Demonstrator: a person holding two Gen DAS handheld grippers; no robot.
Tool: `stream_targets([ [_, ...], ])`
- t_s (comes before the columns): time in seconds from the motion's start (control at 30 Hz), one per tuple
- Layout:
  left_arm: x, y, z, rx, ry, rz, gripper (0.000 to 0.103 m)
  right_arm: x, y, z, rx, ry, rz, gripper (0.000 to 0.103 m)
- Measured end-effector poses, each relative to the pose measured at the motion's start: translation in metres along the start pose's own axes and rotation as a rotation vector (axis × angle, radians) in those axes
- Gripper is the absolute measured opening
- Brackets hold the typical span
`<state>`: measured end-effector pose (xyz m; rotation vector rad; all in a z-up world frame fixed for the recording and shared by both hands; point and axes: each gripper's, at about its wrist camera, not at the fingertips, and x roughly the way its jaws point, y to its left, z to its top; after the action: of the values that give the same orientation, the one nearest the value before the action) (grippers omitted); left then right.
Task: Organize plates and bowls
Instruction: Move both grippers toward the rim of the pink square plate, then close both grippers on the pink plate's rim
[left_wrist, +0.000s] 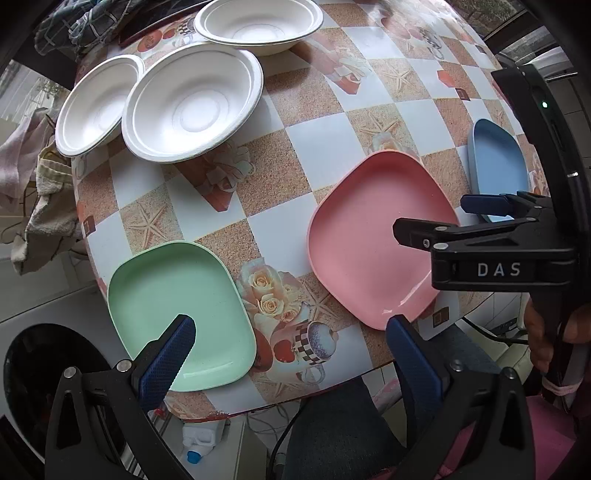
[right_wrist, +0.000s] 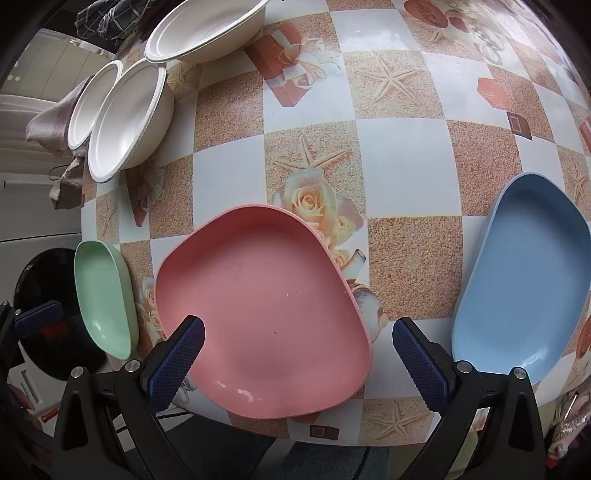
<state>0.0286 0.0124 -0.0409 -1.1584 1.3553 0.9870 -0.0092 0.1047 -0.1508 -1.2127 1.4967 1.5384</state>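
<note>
Hovering wide open, right tool (right_wrist: 298, 341) straddles pink plate's (right_wrist: 266, 306) near edge.

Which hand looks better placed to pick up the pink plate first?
Probably the right. The right gripper is open, its fingers straddling the pink plate's near edge; the left gripper hangs over the green plate.

Black plastic grippers (left_wrist: 291, 341) with silver screws at the joints. Dark blue textured pads (right_wrist: 177, 356) on the fingers. White "DAS" lettering (left_wrist: 498, 269) on the right gripper (left_wrist: 428, 218).
</note>
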Motion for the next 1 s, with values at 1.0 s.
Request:
stream_targets([
  [1.0,0.091,-0.061,0.060,0.045,0.041,0.005,0.103,-0.003,-0.154,-0.053,0.168,0.073,-0.206,0.103],
])
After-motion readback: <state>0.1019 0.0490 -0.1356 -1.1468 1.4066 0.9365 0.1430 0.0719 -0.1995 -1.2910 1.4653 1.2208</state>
